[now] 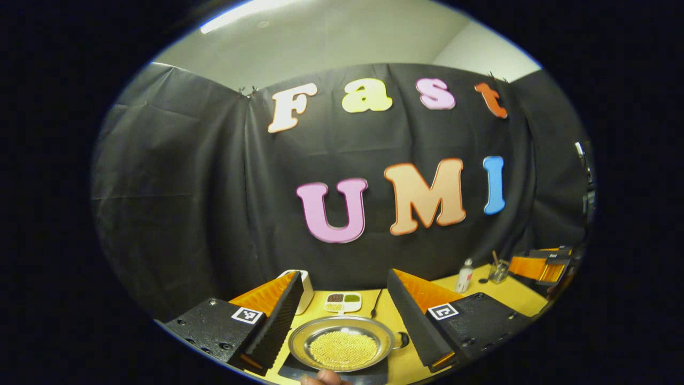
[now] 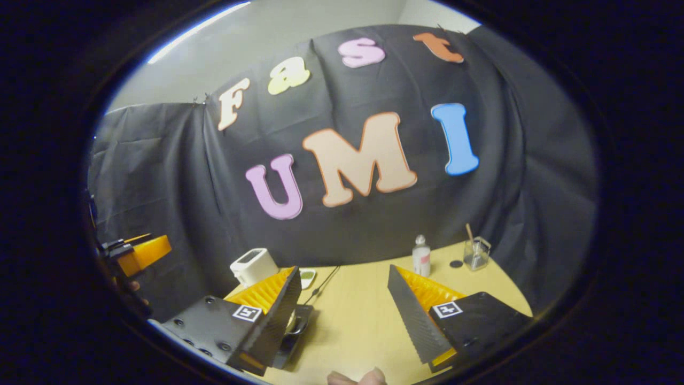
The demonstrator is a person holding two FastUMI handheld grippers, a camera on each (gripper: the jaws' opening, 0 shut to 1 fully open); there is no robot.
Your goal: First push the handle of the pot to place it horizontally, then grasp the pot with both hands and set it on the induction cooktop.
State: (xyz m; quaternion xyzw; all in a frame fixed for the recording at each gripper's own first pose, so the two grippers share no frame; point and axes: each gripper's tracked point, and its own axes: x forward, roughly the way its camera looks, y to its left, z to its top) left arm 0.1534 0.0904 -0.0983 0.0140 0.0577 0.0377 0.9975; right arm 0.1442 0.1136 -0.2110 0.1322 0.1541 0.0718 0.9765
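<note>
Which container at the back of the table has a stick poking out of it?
The clear glass jar near the far right corner. The white plastic bottle beside it has a closed cap and nothing sticking out.

One pot (image 1: pixel 342 348), metal, holding yellow grains, with one handle (image 1: pixel 402 339). One cooktop (image 1: pixel 299 369), dark, under the pot. One divided dish (image 1: pixel 342 302) with three fillings. One white box-shaped appliance (image 2: pixel 252 266). One black cord (image 2: pixel 323 285). One small white bottle (image 2: pixel 421 256). One glass jar (image 2: pixel 475 253) with one stick in it. One small dark disc (image 2: pixel 456 263) on the table. One yellow table (image 2: pixel 363 321). Two grippers: left gripper (image 1: pixel 342 321), right gripper (image 2: pixel 342 315), two fingers each.
</note>
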